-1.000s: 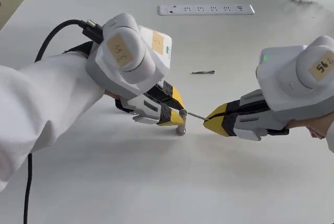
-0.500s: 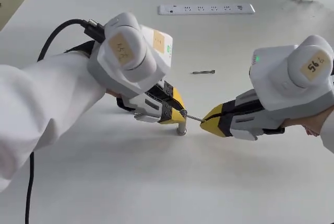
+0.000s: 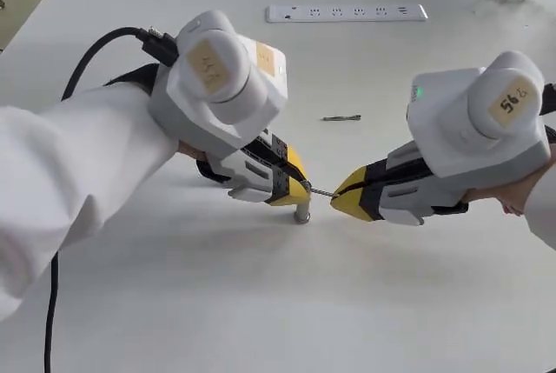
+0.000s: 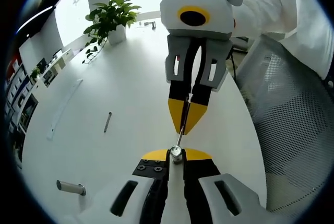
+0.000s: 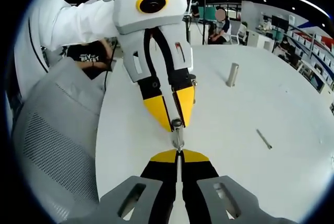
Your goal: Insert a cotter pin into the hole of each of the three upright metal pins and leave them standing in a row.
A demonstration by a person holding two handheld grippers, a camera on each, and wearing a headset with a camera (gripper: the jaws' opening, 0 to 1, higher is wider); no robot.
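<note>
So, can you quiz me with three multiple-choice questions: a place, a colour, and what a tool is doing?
1. The loose cotter pin lies: A) under a sleeve B) on the table, this side of the power strip C) by the plant.
2. The jaw tips are: A) yellow B) red C) green.
3. The right gripper is: A) wide open B) shut, empty C) shut on a second cotter pin.
Answers: B, it lies bare there; A, both pairs show yellow; C, it sticks from closed tips toward the metal pin.
</note>
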